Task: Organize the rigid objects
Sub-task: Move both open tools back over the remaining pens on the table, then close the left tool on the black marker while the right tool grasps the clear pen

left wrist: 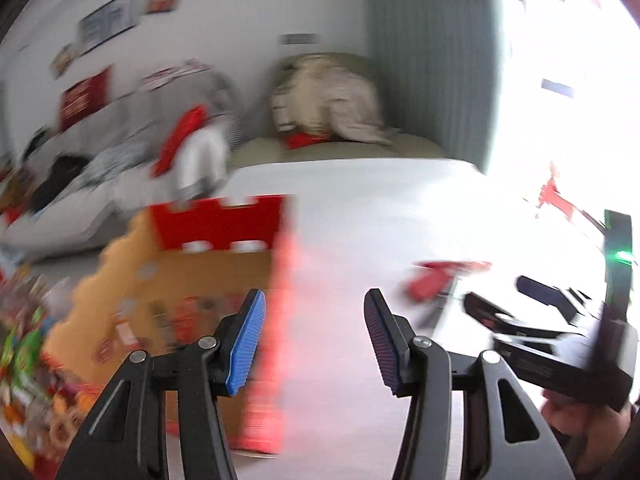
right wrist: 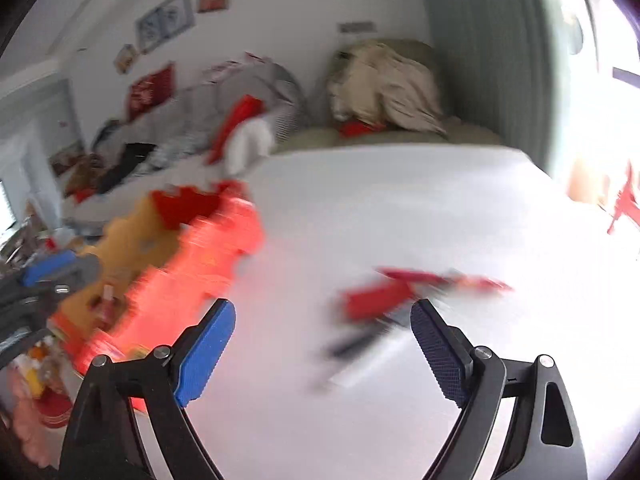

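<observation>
Both views are motion-blurred. A red and orange cardboard box stands open on the white table at the left; it also shows in the right wrist view. A small pile of red and black objects lies mid-table; in the left wrist view the pile lies to the right. My left gripper is open and empty, beside the box's red wall. My right gripper is open and empty, just short of the pile; it shows at the right of the left wrist view.
Colourful snack packets lie at the table's left edge. Behind the table stand a sofa with clothes and a beige chair with a blanket. A bright window is at the right.
</observation>
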{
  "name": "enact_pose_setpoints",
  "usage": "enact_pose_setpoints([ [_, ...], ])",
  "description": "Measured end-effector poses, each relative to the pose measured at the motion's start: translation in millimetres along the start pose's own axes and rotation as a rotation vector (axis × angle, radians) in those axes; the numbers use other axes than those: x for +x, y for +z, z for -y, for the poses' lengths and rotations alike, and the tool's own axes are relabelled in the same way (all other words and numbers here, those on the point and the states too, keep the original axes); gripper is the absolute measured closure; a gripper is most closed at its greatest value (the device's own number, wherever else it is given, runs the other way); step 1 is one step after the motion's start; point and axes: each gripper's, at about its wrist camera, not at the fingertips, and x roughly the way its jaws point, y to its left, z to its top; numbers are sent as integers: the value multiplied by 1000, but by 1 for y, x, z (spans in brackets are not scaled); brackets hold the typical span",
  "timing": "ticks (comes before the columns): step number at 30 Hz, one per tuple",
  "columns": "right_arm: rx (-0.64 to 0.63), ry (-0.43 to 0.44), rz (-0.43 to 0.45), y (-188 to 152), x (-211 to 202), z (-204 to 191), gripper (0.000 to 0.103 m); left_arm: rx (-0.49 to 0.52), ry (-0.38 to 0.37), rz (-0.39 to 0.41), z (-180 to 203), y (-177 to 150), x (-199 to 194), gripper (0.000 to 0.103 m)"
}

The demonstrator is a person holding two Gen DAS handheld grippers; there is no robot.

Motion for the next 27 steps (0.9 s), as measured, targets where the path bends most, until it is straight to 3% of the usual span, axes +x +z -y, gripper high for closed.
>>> enact_pose_setpoints([
  [4,72,-93,-42,-16,-6,55,13,81,-113,-49,51,1,23,48],
  [9,170,-128,-73,-31,-10,97,13,55,-220,-186,76,4,90,48],
  [15,257,-9,-134,-38,0,117,12,76,-161,-246,89,8,142,48],
  [18,290,18,-121,-41,0,122,12,73,-139,-287,93,3,156,48],
  [27,297,25,-122,-39,3,121,12,119,-196,-311,109,-3,167,51],
])
